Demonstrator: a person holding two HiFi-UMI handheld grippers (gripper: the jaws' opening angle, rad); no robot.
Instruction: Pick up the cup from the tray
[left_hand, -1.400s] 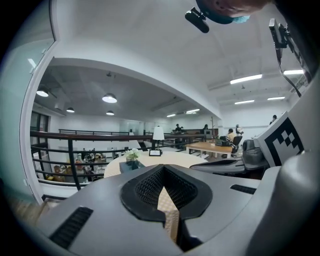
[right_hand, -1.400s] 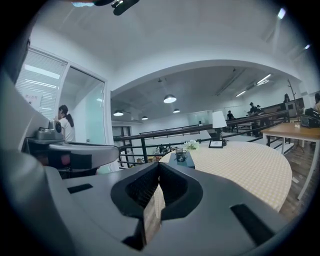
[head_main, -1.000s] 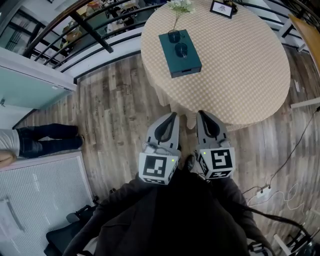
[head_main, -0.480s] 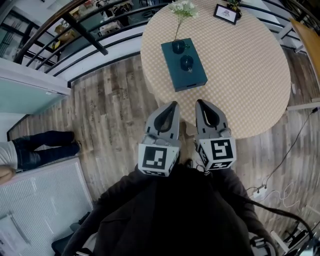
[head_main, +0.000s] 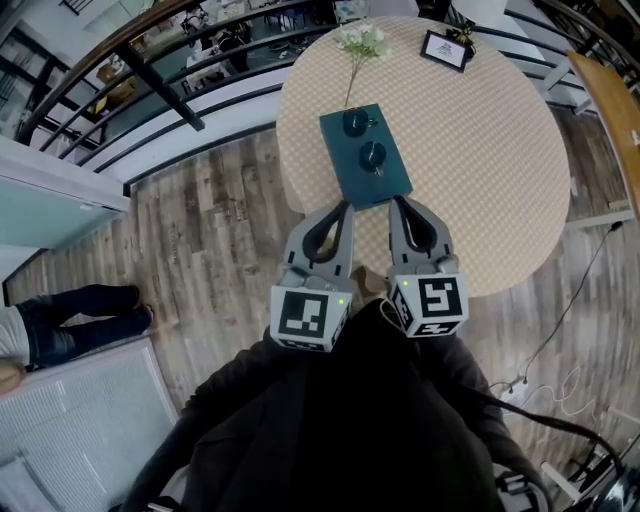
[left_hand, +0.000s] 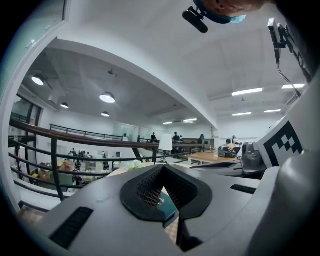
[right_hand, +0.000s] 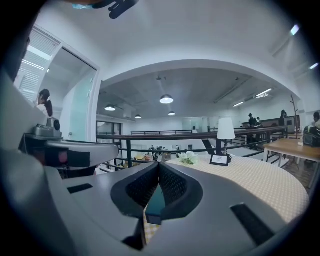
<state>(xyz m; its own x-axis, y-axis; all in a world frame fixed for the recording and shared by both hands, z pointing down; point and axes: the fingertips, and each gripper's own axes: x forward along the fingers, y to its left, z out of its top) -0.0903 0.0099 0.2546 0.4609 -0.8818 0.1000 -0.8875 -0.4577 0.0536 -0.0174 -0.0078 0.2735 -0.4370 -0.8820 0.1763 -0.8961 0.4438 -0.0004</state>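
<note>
A dark teal tray (head_main: 387, 186) lies on the near left part of a round table (head_main: 480, 150) with a checked beige cloth. Two dark cups stand on it, one at the far end (head_main: 355, 123) and one in the middle (head_main: 372, 153). My left gripper (head_main: 343, 207) and right gripper (head_main: 397, 203) point side by side at the tray's near edge, both shut with nothing held. Between the closed tips a sliver of the tray (left_hand: 167, 207) shows in the left gripper view (left_hand: 162, 166). The right gripper view (right_hand: 159, 164) shows the same tray (right_hand: 156, 200).
White flowers (head_main: 362, 40) and a small framed card (head_main: 446, 48) stand at the table's far side. A dark railing (head_main: 160, 80) runs behind the table to the left. A person's legs (head_main: 80, 310) lie at the left edge. Cables (head_main: 545, 385) trail on the wooden floor at right.
I have moved forward: the table and tray have come closer, and both gripper tips, earlier over the floor short of the table, now reach the tray's near edge. Both stay shut.
</note>
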